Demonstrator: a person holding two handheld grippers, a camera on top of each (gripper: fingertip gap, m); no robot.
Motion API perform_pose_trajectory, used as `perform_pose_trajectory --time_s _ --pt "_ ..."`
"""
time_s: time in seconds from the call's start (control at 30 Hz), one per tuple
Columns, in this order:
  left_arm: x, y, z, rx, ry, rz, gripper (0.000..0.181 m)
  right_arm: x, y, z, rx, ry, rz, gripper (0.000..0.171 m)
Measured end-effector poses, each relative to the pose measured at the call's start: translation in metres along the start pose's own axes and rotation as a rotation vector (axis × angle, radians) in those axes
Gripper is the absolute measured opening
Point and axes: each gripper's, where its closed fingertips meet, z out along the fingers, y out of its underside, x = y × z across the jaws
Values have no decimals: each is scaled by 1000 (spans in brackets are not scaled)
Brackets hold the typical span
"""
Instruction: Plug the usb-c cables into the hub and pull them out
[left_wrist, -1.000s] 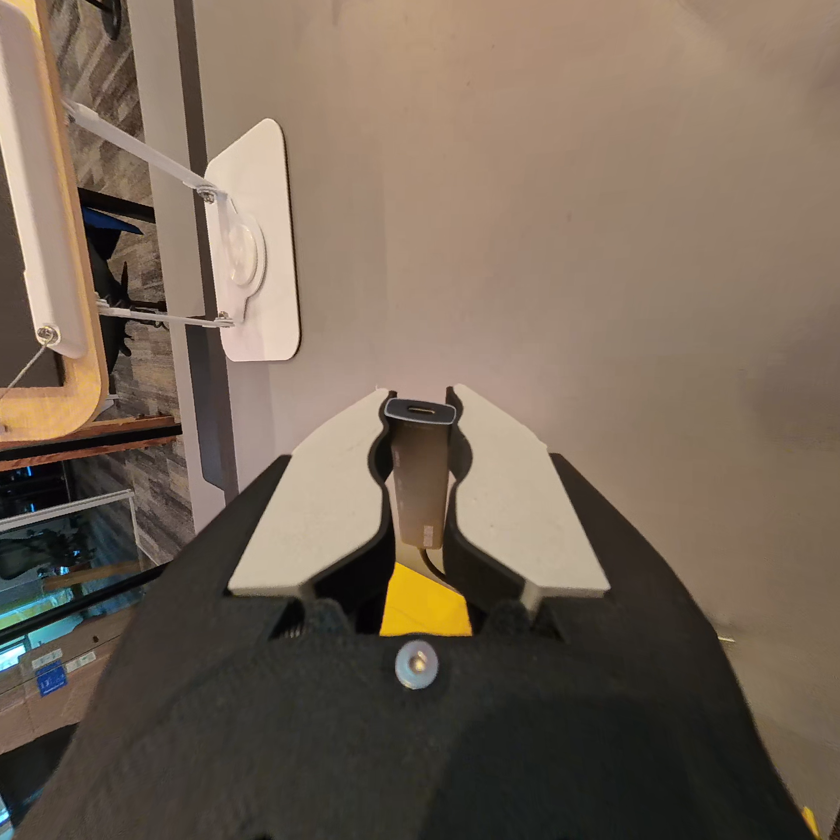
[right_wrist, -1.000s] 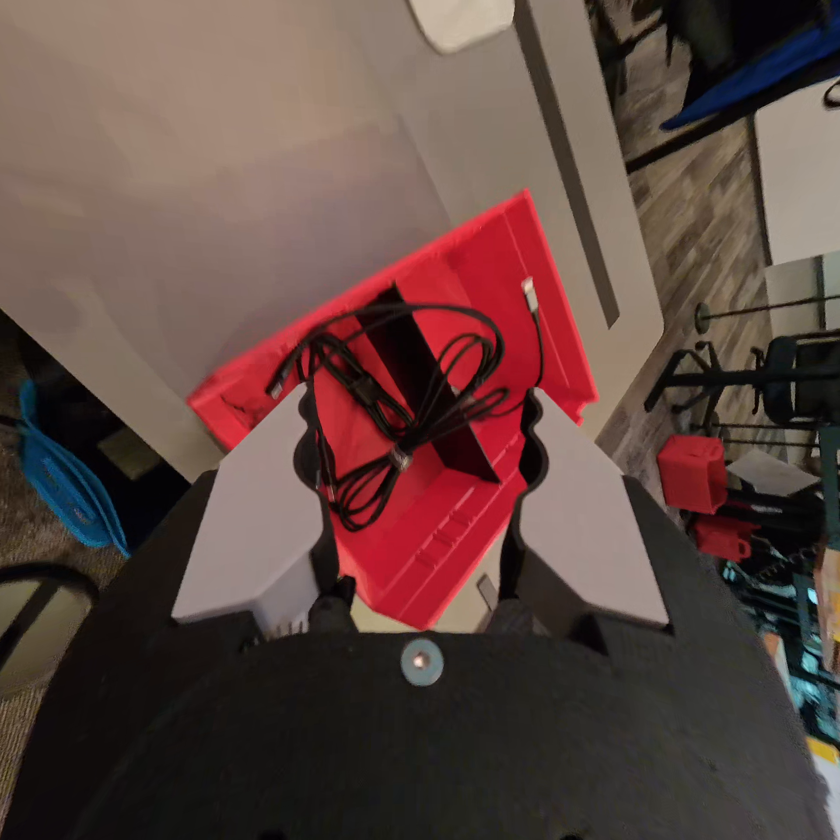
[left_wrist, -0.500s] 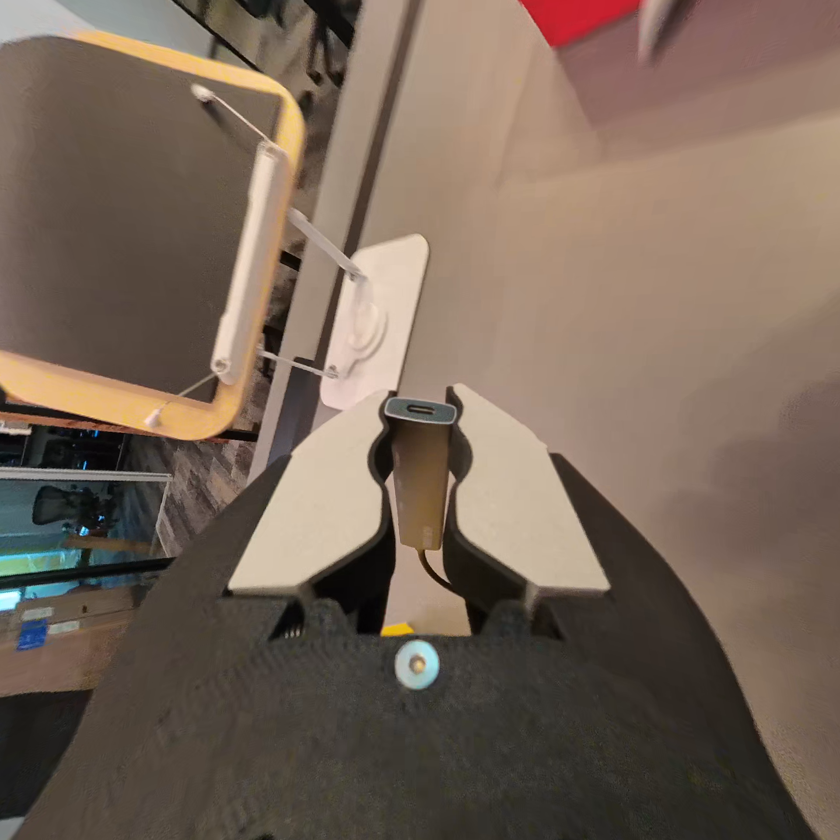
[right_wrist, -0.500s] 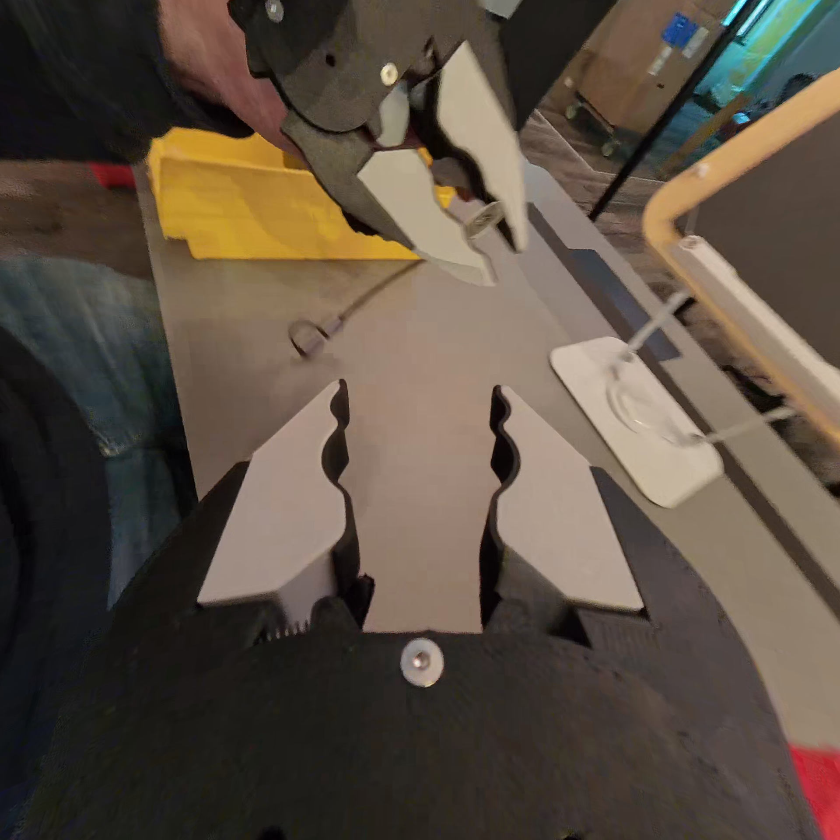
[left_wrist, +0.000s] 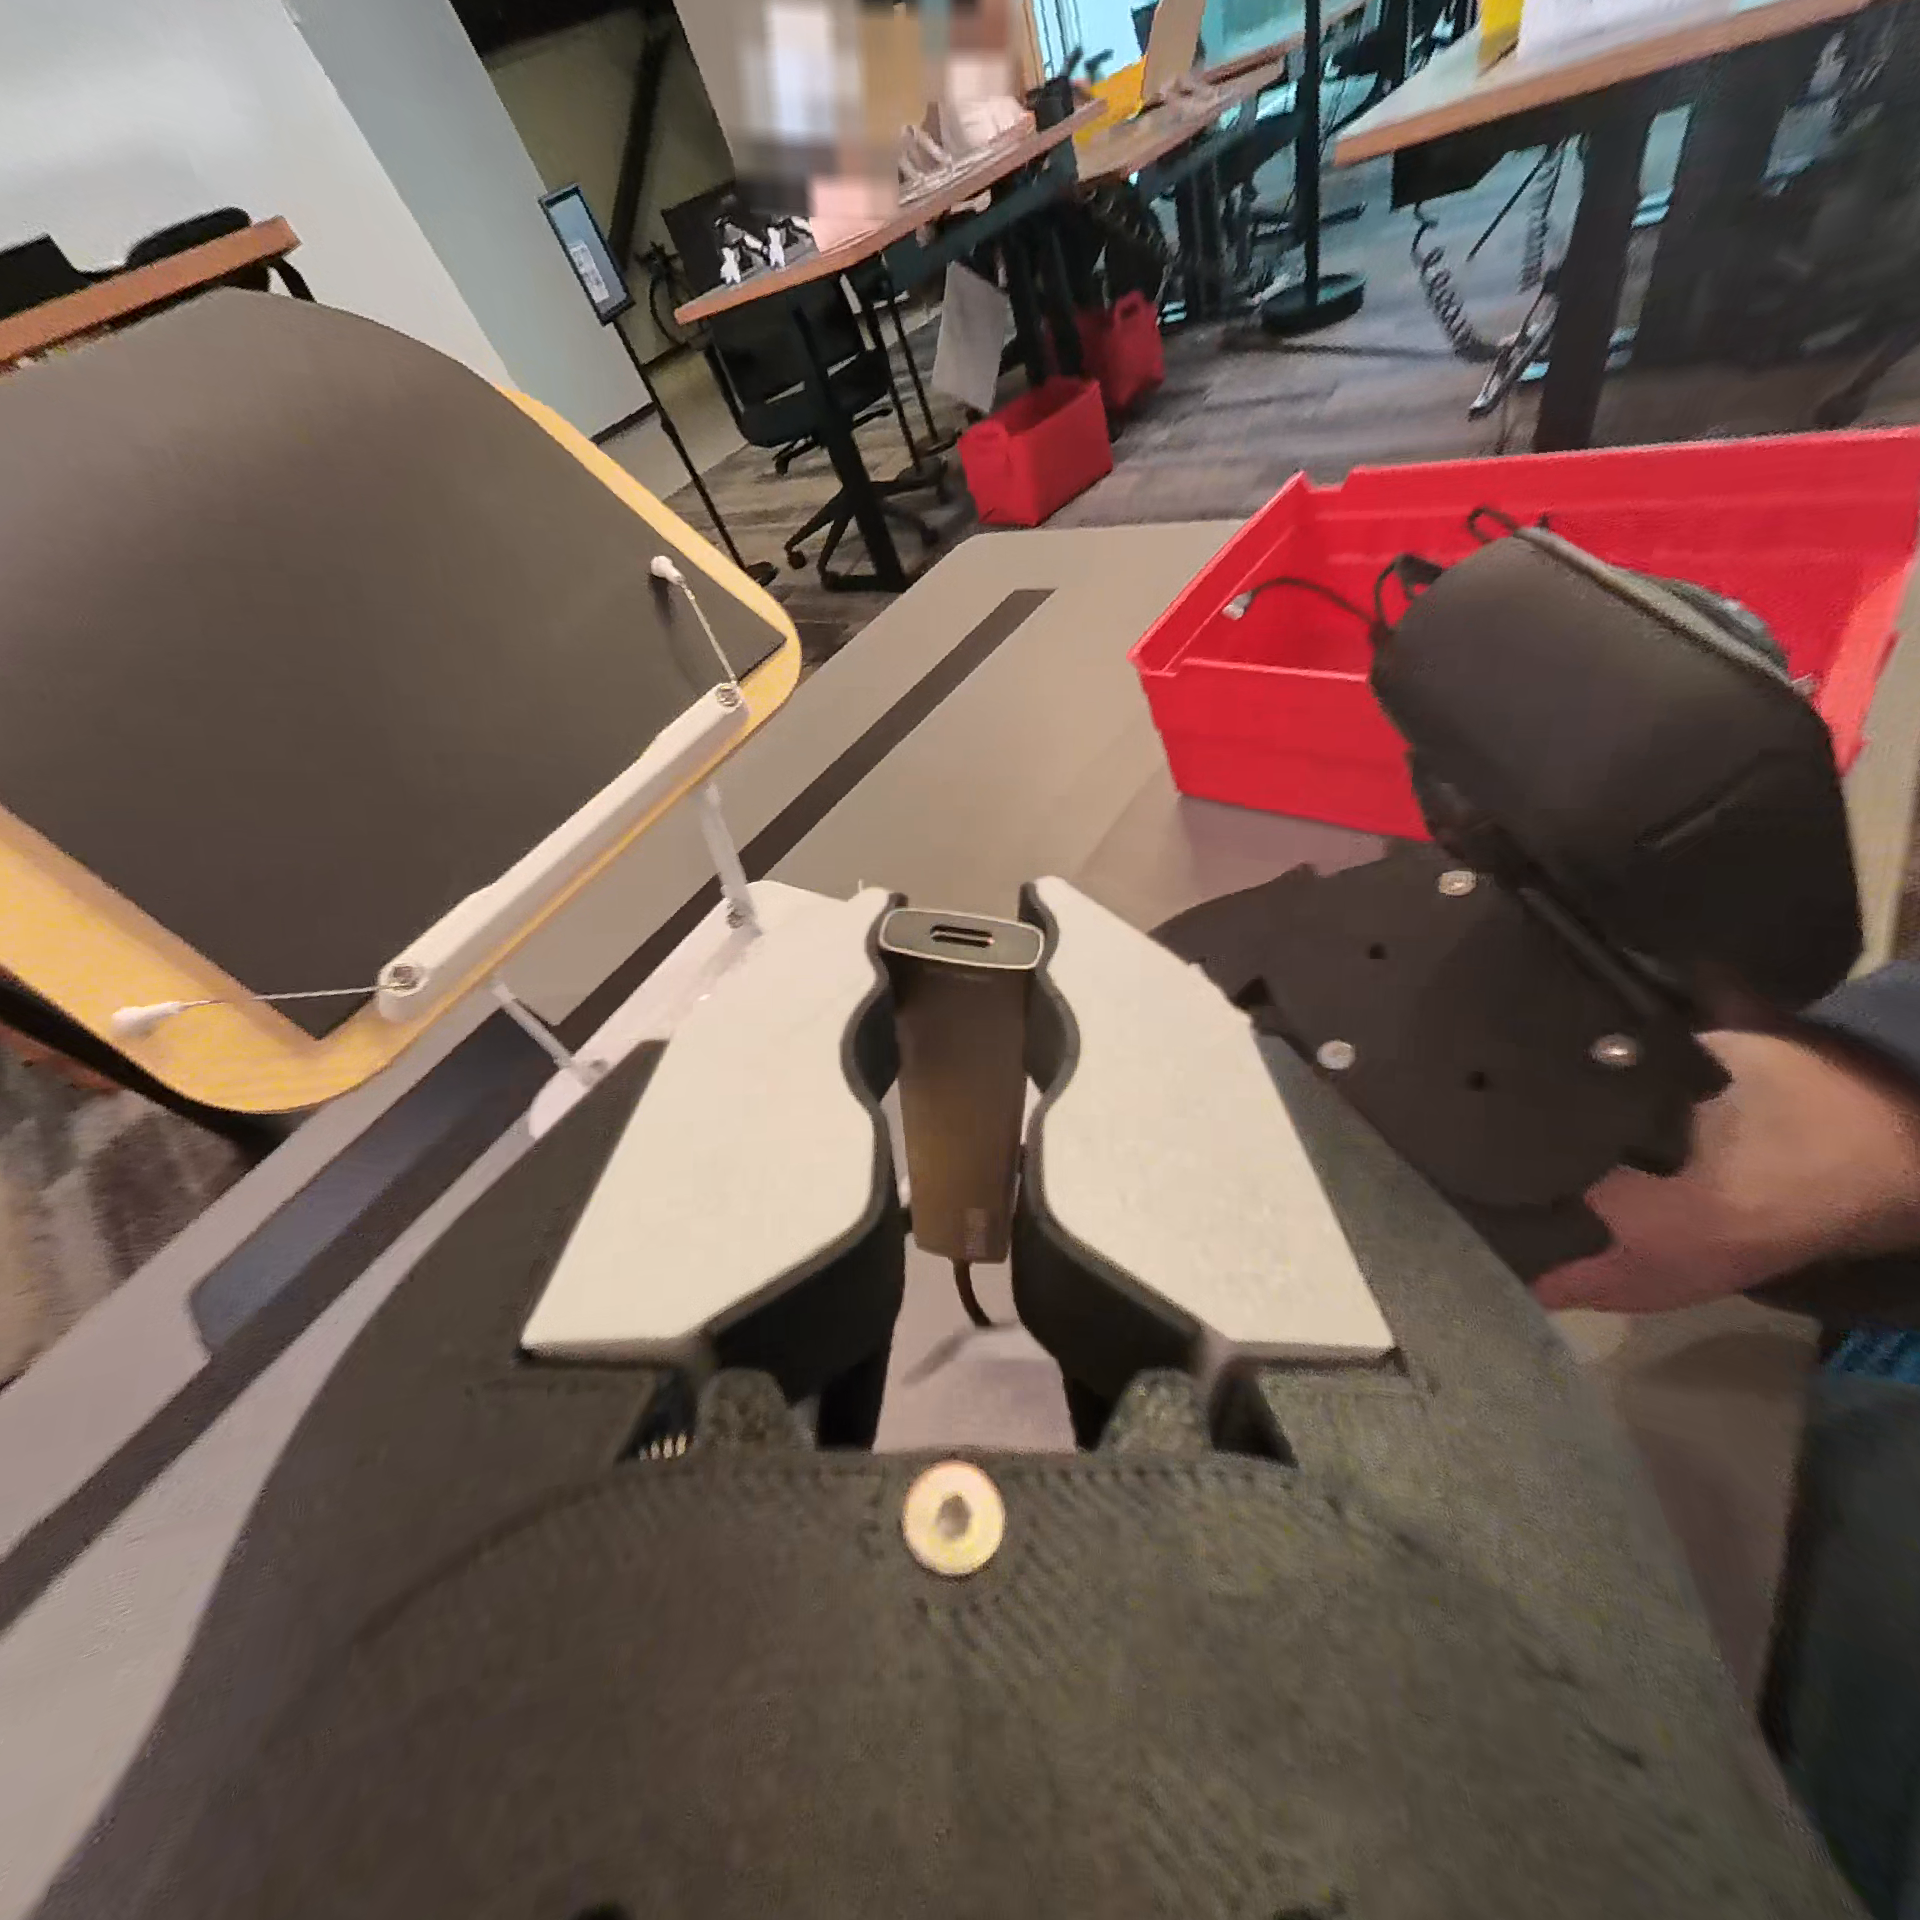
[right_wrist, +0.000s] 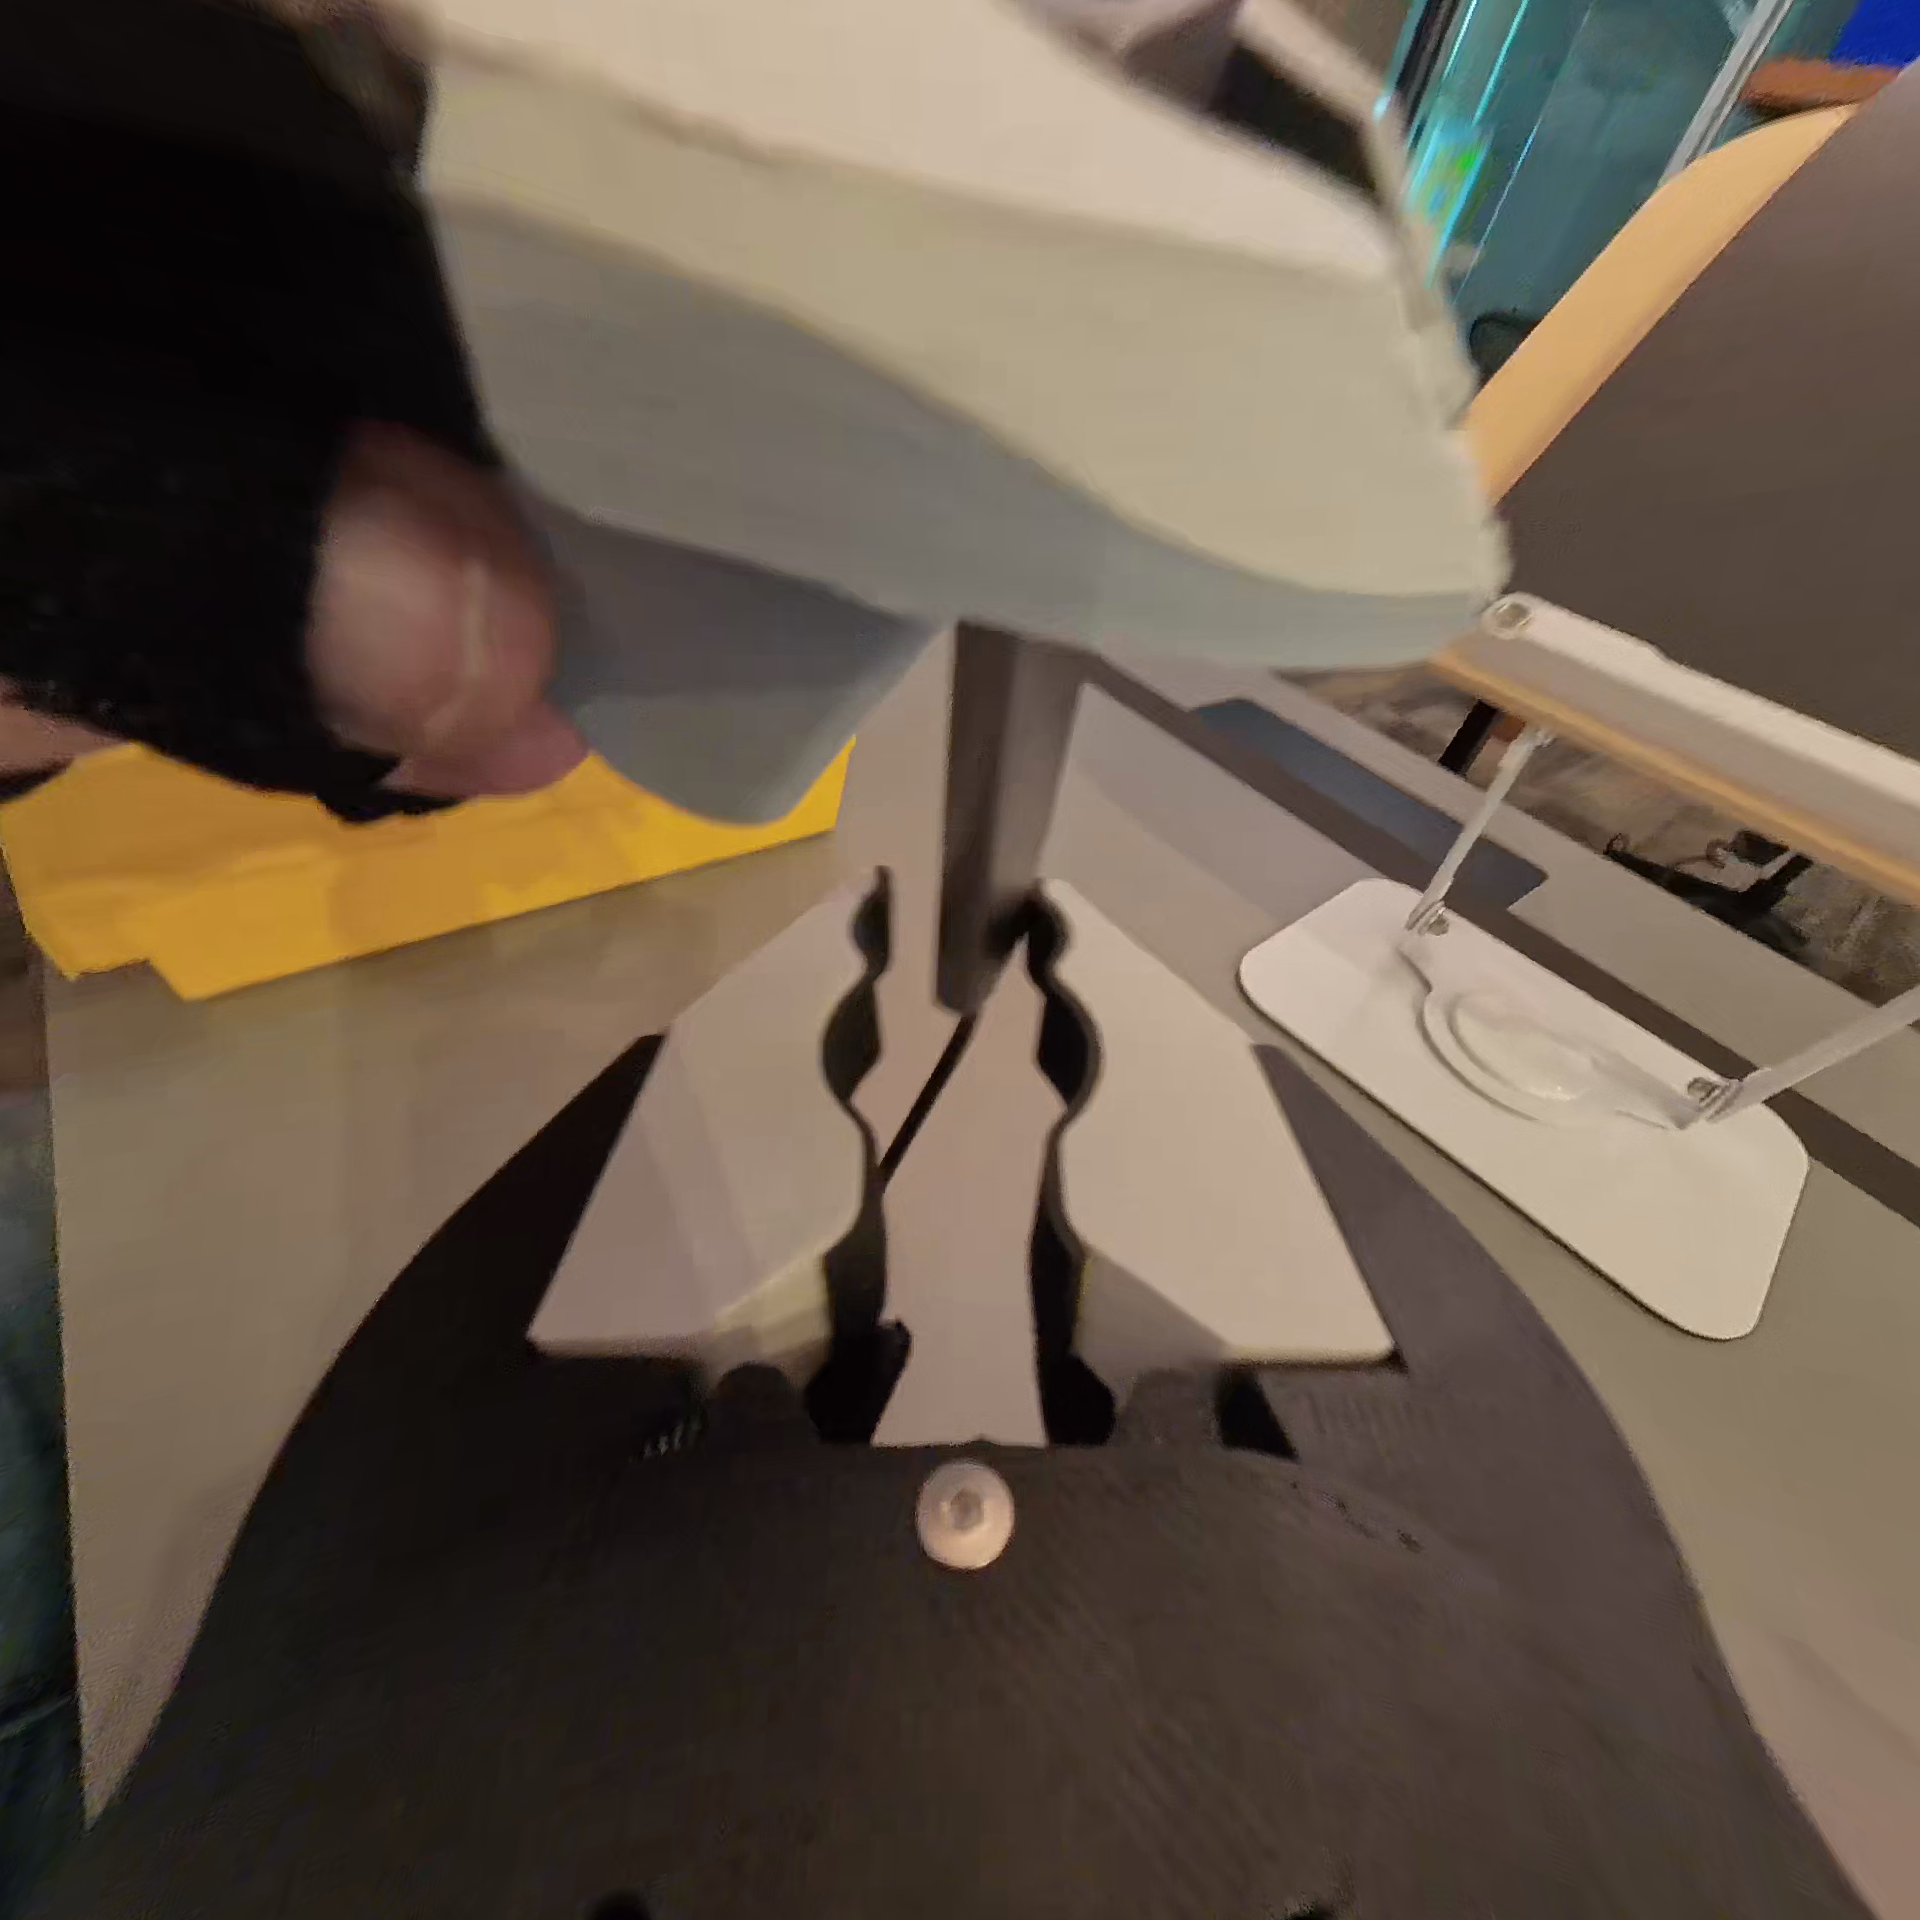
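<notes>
One hub sits clamped in the left claw; the right claw is apart around its end. Ahead-right, one red bin holds cables, count unclear.

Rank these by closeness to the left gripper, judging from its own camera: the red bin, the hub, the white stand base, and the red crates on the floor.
1. The hub, clamped between the left gripper fingers.
2. The white stand base, just beyond the fingertips, left.
3. The red bin, farther on the table, right.
4. The red crates, on the floor behind.

Dark grey hub, red bin, yellow tray
</notes>
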Motion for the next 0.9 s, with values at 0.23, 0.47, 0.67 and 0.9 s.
perform_pose_trajectory --time_s 0.23,0.47,0.67,0.9 --pt "13 -4 -4 29 64 -46 22 9 1 -21 -30 -35 -18 7" --pt "29 -11 -11 35 114 30 37 70 -8 -92 -94 20 -40 6" --pt "24 4 -17 -7 71 108 33 154 -49 -171 -66 197 -96 7" --pt "9 41 -33 -108 14 138 28 279 -74 -249 -66 469 -149 6"
